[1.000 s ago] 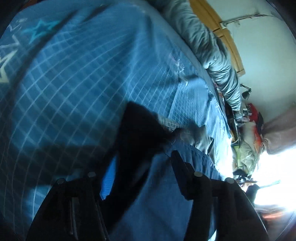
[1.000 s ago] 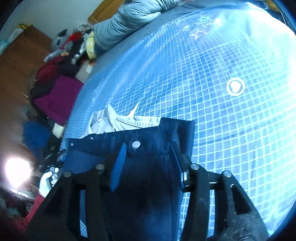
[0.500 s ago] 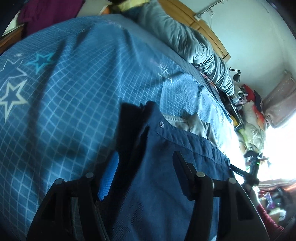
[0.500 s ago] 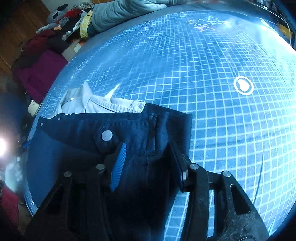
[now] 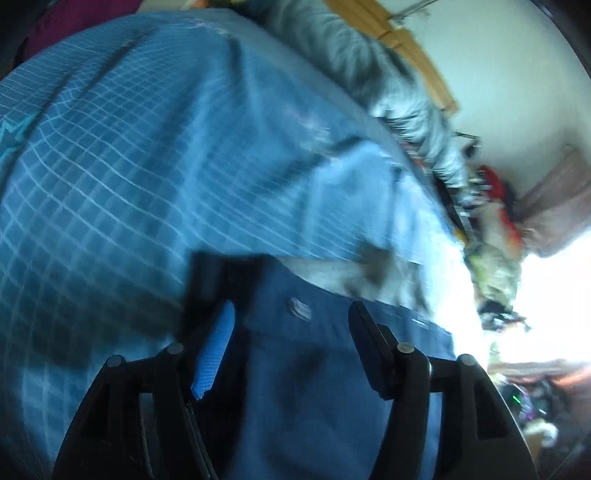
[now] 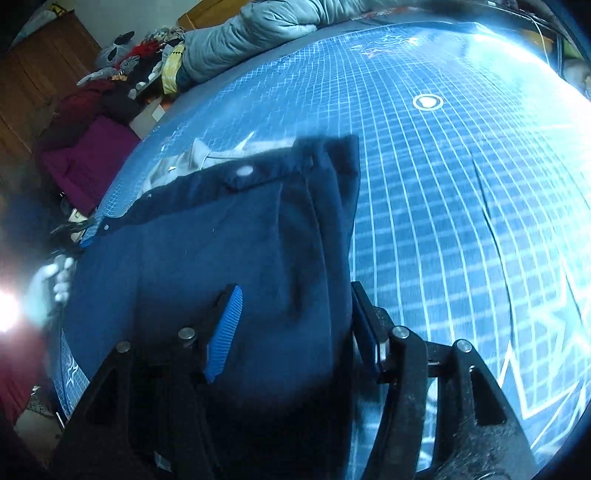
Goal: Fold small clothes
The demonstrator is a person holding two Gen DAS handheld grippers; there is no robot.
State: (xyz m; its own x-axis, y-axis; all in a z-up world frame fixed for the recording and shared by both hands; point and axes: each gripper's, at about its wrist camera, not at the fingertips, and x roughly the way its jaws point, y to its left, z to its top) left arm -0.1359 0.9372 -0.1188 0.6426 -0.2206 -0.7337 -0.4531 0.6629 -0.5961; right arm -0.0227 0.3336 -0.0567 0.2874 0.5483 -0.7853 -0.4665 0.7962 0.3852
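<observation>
A dark navy garment [image 6: 229, 251] with a waistband and a silver button [image 6: 244, 170] lies flat on the blue grid-patterned bed sheet [image 6: 443, 206]. My right gripper [image 6: 295, 291] hovers open over the garment's near part, by its right edge. In the left wrist view the same navy garment [image 5: 325, 376] fills the foreground. My left gripper [image 5: 291, 314] stands open over it, just short of the button [image 5: 299, 308]. A pale grey garment [image 6: 192, 162] lies crumpled beyond the waistband. The left wrist view is motion-blurred.
A grey quilted duvet [image 6: 266, 29] lies along the bed's far edge. Piled clothes, a magenta cloth [image 6: 96, 155] and wooden furniture [image 6: 33, 88] stand beyond the bed. A gloved hand [image 6: 55, 277] shows at the left by a bright light. Open sheet stretches to the right.
My right gripper has drawn back from the waistband, so the button now lies farther ahead. The left view has swung and blurred. Both grippers stay open.
</observation>
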